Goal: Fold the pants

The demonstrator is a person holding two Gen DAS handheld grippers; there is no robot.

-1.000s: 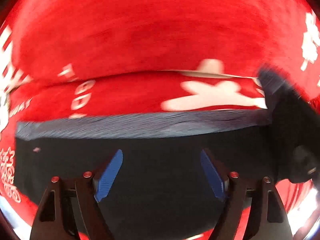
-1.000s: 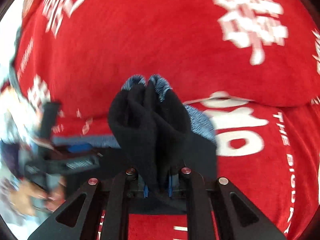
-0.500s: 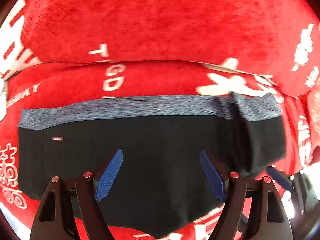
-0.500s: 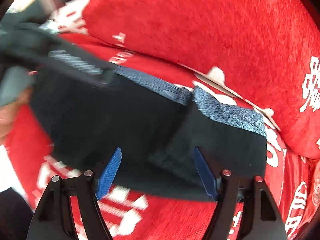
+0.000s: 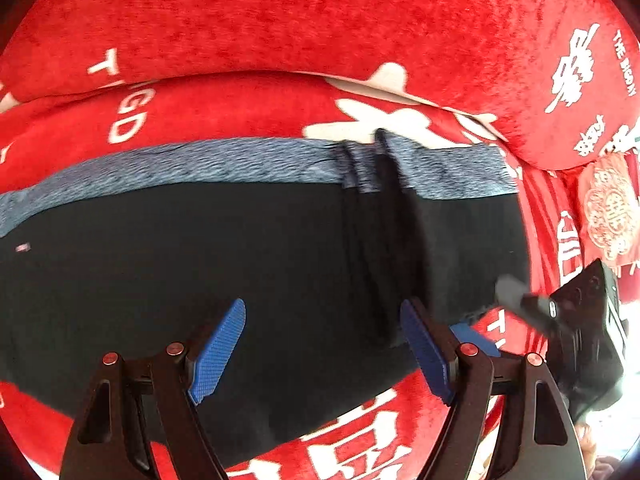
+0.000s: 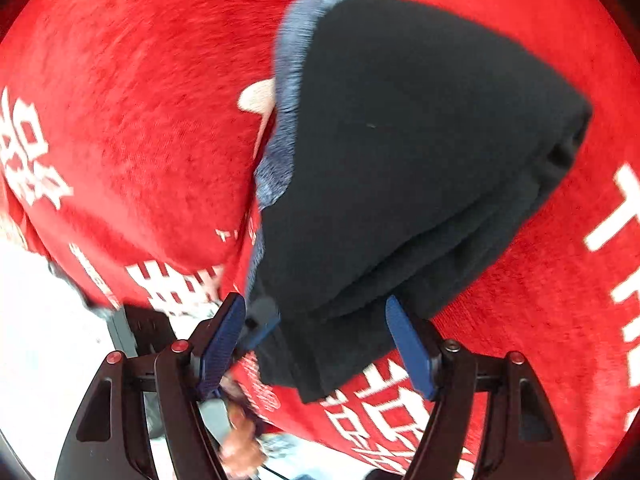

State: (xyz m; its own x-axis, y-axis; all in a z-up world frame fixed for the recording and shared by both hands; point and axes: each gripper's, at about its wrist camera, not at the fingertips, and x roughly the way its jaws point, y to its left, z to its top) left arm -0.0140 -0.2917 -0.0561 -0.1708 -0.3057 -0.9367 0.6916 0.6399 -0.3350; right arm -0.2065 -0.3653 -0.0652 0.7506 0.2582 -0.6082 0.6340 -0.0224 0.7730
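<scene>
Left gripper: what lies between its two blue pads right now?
Only the black pants, lying flat beyond the left gripper; its pads stand apart, in the left wrist view.

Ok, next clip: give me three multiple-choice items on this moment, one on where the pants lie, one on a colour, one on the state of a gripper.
1. Where do the folded black pants lie?
A. On the red plush cover with white lettering
B. On a bare wooden floor
C. In a basket

2. What colour is the waistband of the pants?
A. Yellow
B. Mottled blue-grey
C. White

3. How does the left gripper stand?
A. Clamped on the waistband
B. Shut with nothing in it
C. Open above the black cloth, pads apart

Key: 1 A, red cloth shows on all sides of the pants; 2 B, a blue-grey band runs along their far edge; 3 C, its blue pads stand wide apart with nothing pinched between them.
</scene>
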